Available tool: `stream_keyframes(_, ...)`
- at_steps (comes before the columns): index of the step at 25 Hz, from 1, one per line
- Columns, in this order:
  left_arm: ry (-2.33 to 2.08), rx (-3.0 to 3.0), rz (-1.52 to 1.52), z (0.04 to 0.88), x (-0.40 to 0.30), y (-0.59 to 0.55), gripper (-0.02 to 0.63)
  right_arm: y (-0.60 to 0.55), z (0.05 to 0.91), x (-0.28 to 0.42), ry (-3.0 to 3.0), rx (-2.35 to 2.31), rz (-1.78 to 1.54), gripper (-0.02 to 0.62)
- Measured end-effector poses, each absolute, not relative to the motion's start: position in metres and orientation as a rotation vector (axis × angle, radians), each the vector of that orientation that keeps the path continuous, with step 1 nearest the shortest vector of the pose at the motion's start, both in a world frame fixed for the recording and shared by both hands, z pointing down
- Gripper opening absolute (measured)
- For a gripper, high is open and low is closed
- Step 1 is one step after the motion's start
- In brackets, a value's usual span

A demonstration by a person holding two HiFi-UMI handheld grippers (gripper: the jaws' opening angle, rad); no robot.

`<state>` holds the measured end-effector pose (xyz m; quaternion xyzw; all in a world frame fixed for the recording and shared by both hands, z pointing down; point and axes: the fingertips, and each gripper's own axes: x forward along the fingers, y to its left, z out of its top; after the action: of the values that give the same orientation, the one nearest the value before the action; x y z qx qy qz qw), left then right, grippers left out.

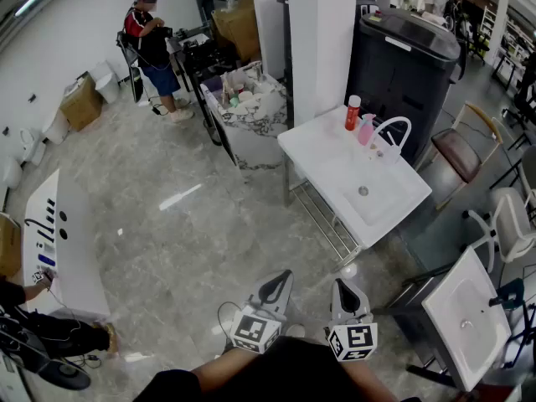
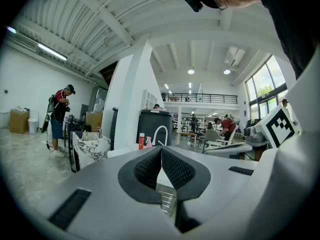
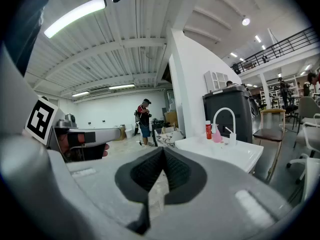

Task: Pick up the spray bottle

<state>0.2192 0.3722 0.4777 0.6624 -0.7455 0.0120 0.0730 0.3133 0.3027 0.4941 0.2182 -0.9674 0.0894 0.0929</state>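
Note:
The pink spray bottle (image 1: 366, 129) stands at the back of a white sink unit (image 1: 331, 153), between a red bottle (image 1: 353, 112) and a white arched faucet (image 1: 394, 132). Both grippers hang low in the head view, well short of the sink. My left gripper (image 1: 283, 276) is shut and empty, and so is my right gripper (image 1: 342, 285). In the left gripper view the spray bottle (image 2: 148, 142) shows small and far, just above the shut jaws (image 2: 161, 150). In the right gripper view the bottle (image 3: 217, 133) stands to the right of the shut jaws (image 3: 163, 150).
A tall dark bin (image 1: 402, 57) stands behind the sink, beside a white pillar (image 1: 322, 32). A marble-patterned cart (image 1: 251, 111) is to the left of it. A second sink (image 1: 469, 312) and chairs (image 1: 456, 153) stand at the right. A person (image 1: 152, 44) stands at the back left.

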Motion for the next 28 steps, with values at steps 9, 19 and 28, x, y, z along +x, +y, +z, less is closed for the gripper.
stream_keyframes(9, -2.247, 1.951, 0.036, 0.49, 0.21, 0.38, 0.018, 0.312, 0.5, 0.311, -2.877, 0.645, 0.258, -0.003)
stream_keyframes(19, -2.196, 1.97, 0.0, 0.51, 0.144, 0.338, 0.018, 0.267, 0.487, 0.263, -2.991, 0.738, 0.323, -0.002)
stream_keyframes(28, -2.09, 2.059, 0.002, 0.519, 0.019, 0.271, 0.018, 0.225, 0.493, 0.121, -2.947, 0.666, 0.306, -0.002)
